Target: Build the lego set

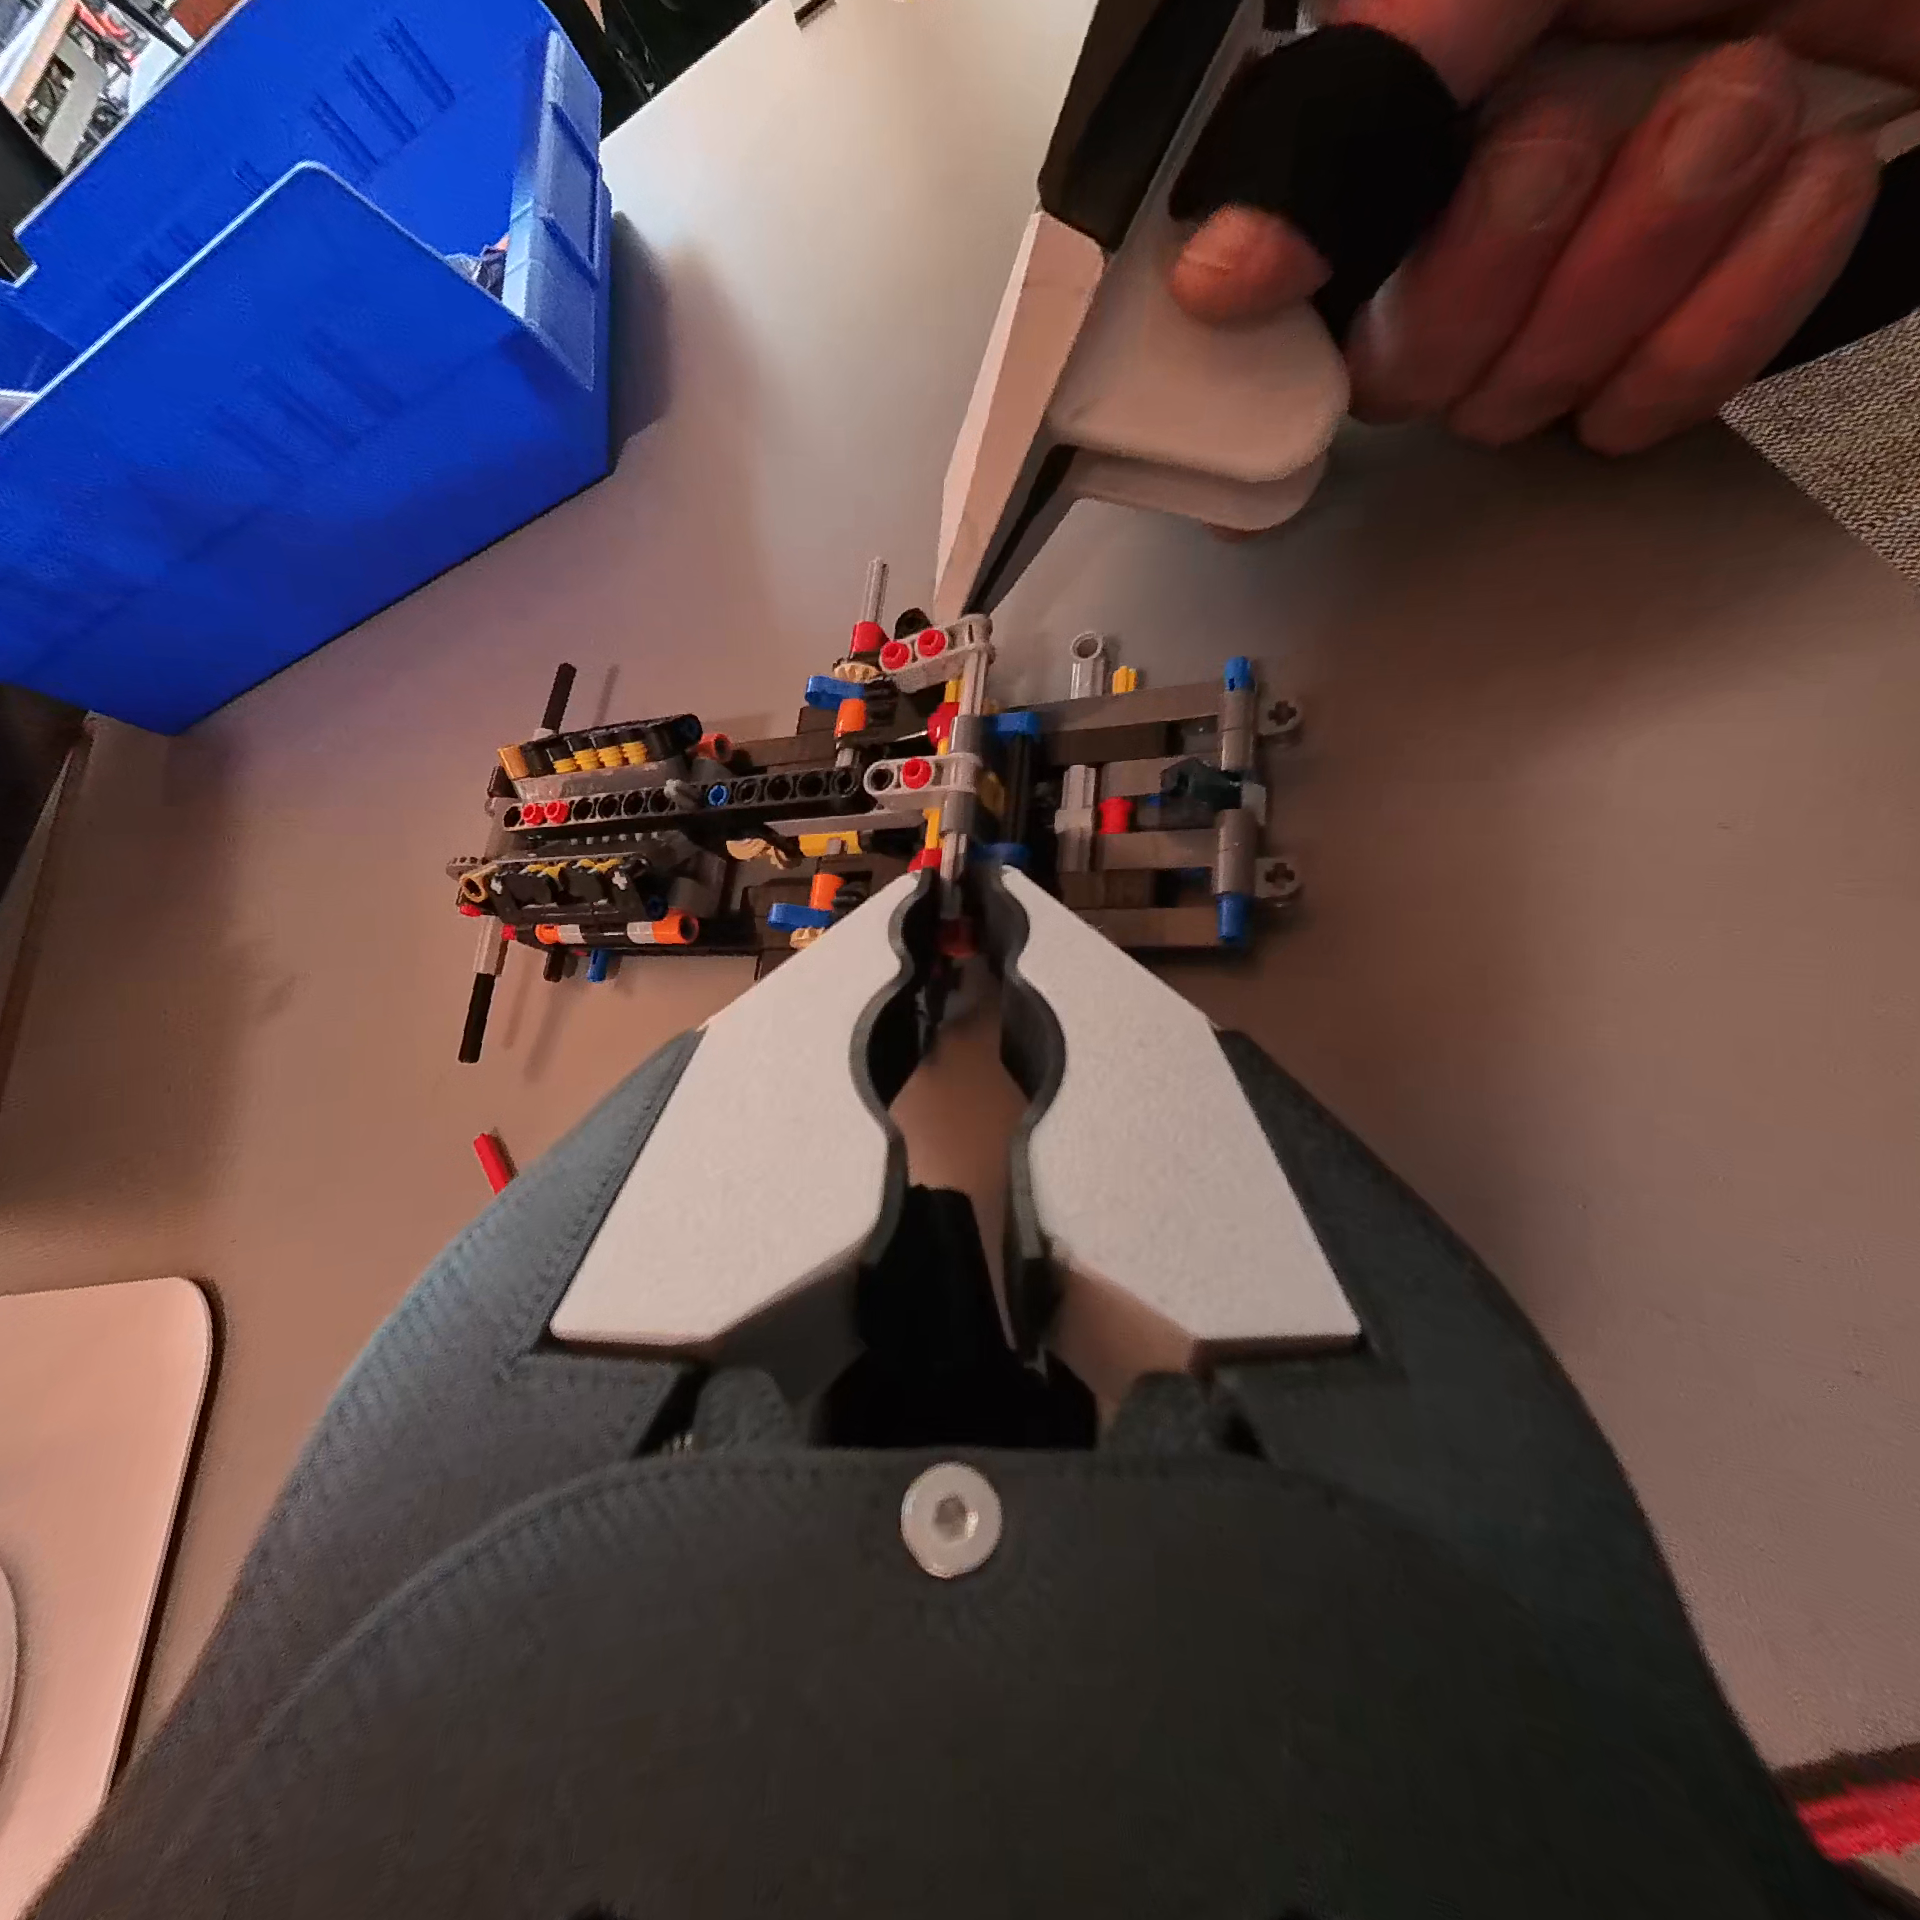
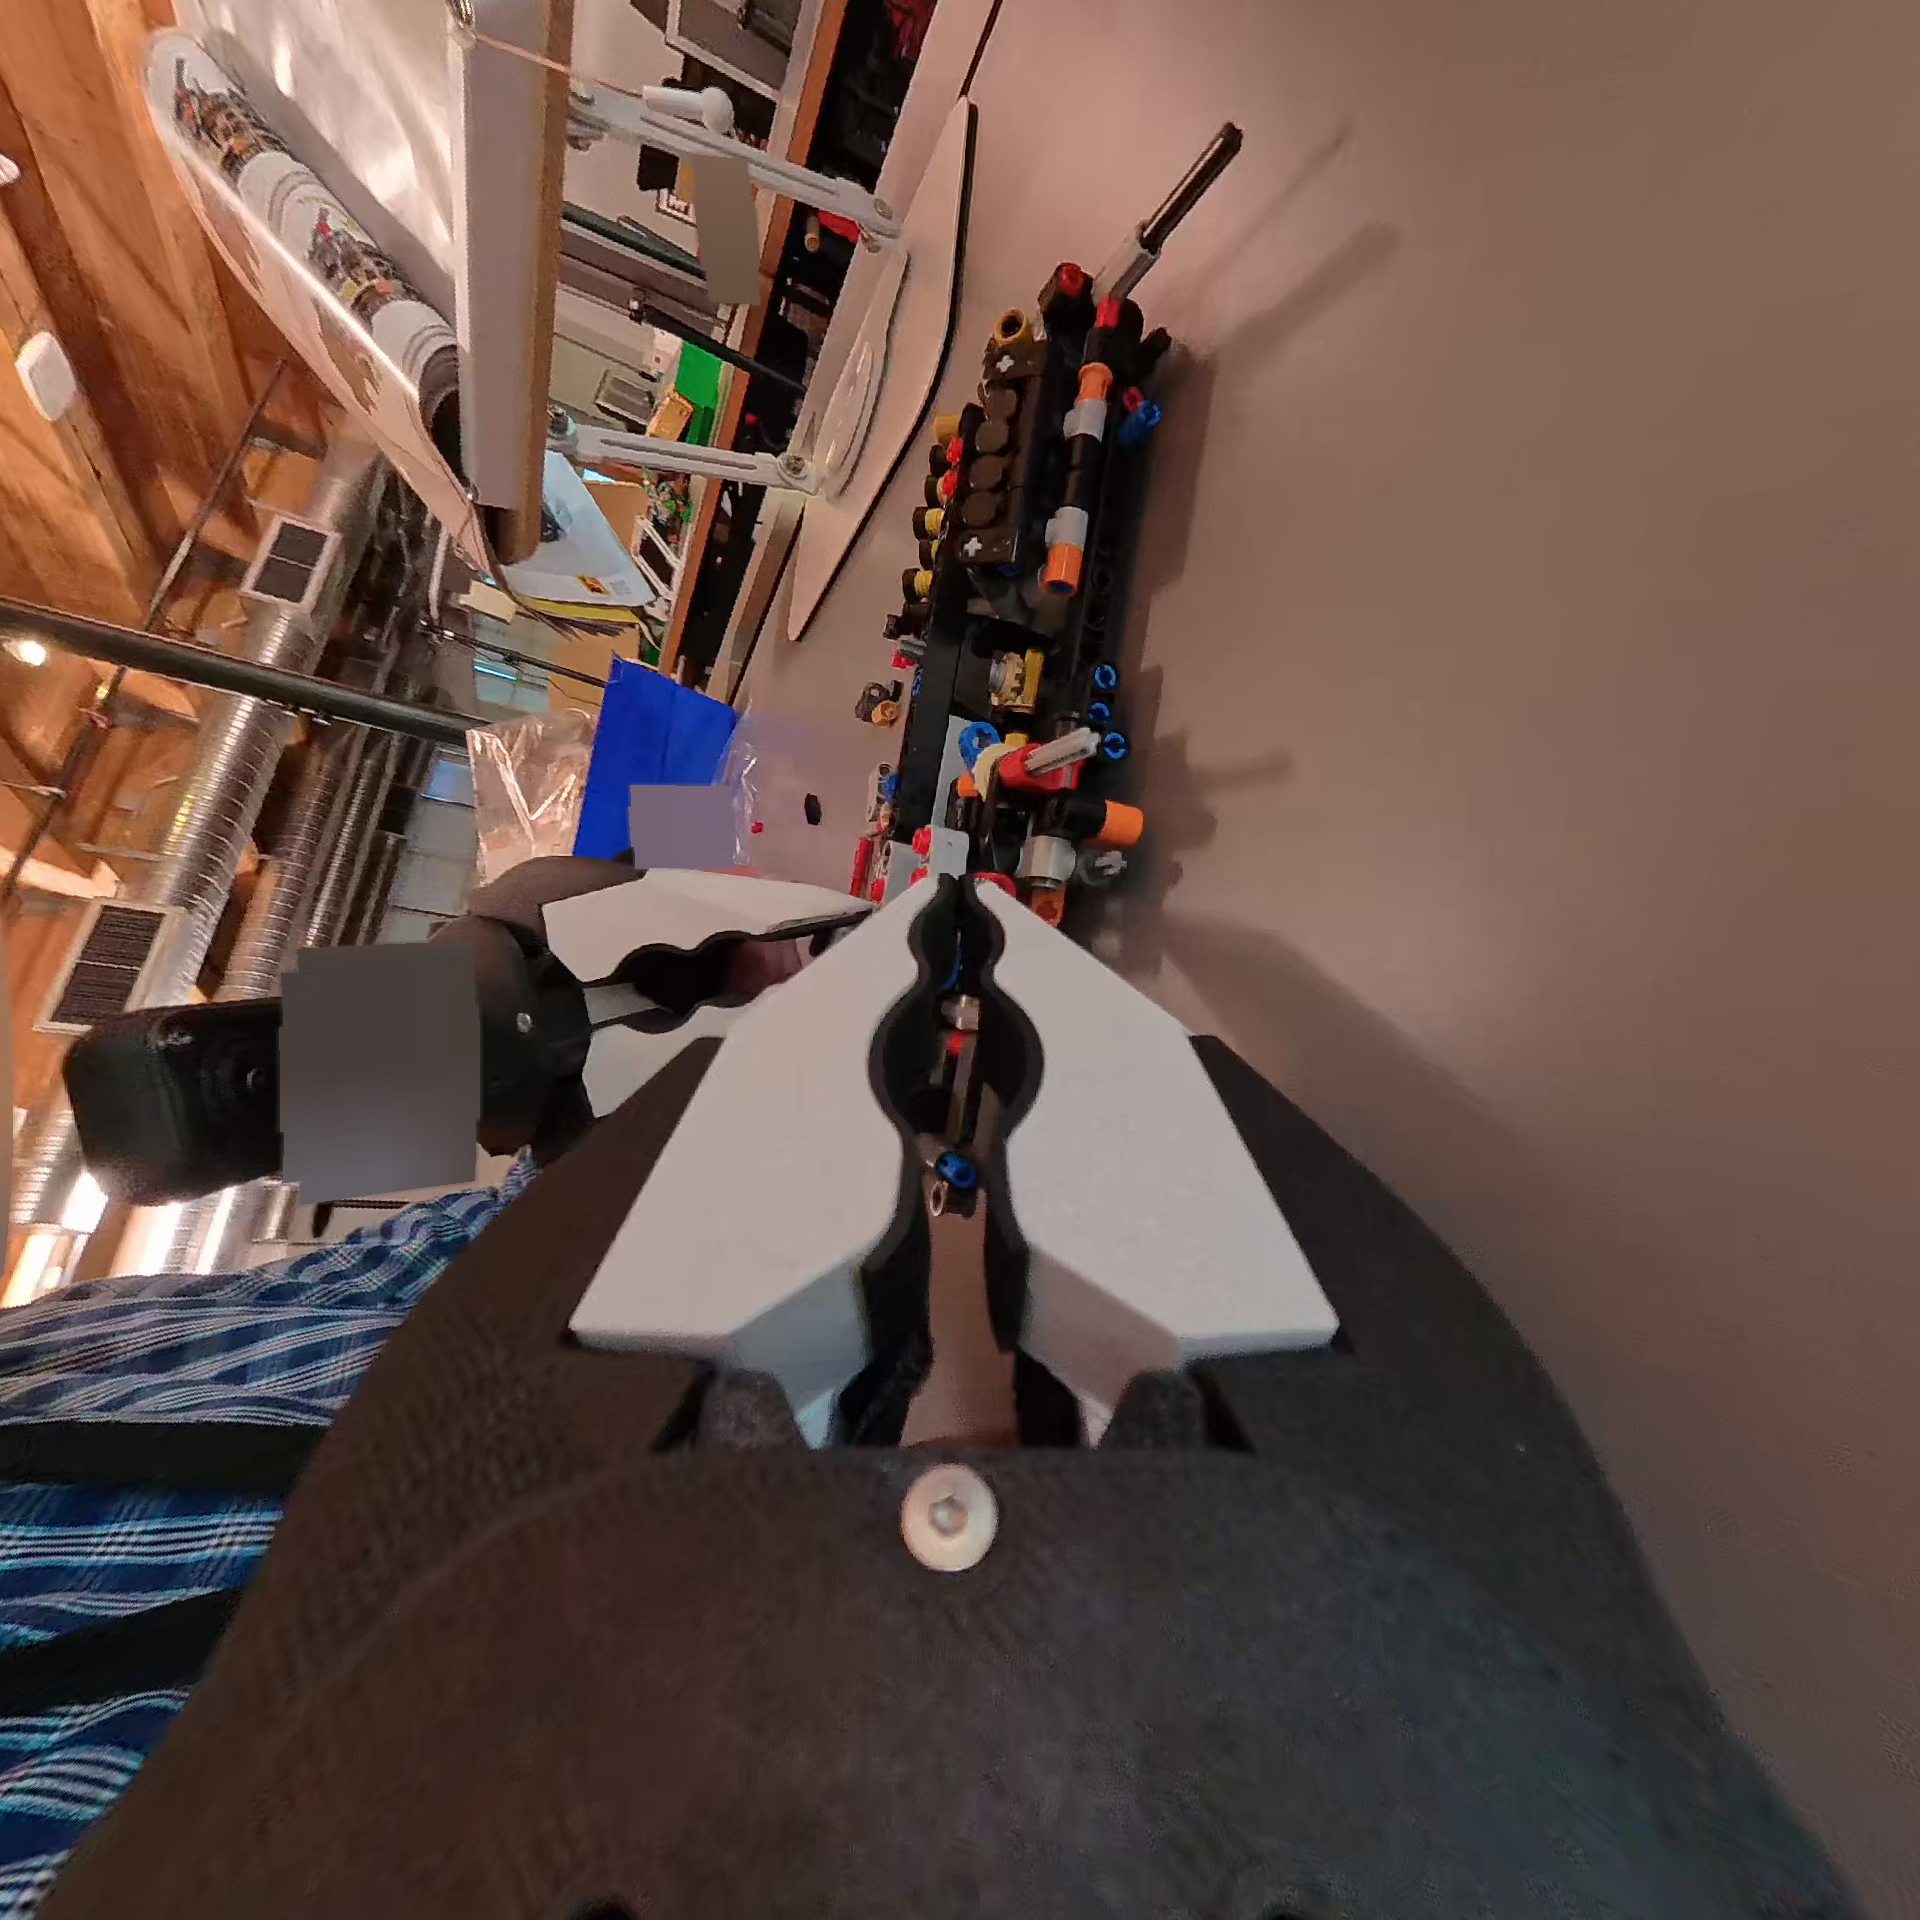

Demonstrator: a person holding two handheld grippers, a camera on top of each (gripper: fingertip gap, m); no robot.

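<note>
The lego model (image 1: 883, 821), a long partly built chassis of beams, pins and axles, is lying flat mid-surface, well clear of the blue bin (image 1: 301, 343) at the far corner. The left gripper (image 1: 961, 894) is pinching the model's near long edge, jaws almost closed on a thin upright grey piece. The right gripper (image 2: 961, 894) is clamping one end of the model, jaws nearly shut around a dark beam. Judged light and rigid but fragile: protruding axles and pins could pop loose, so gripping solid frame beams seems safest.
</note>
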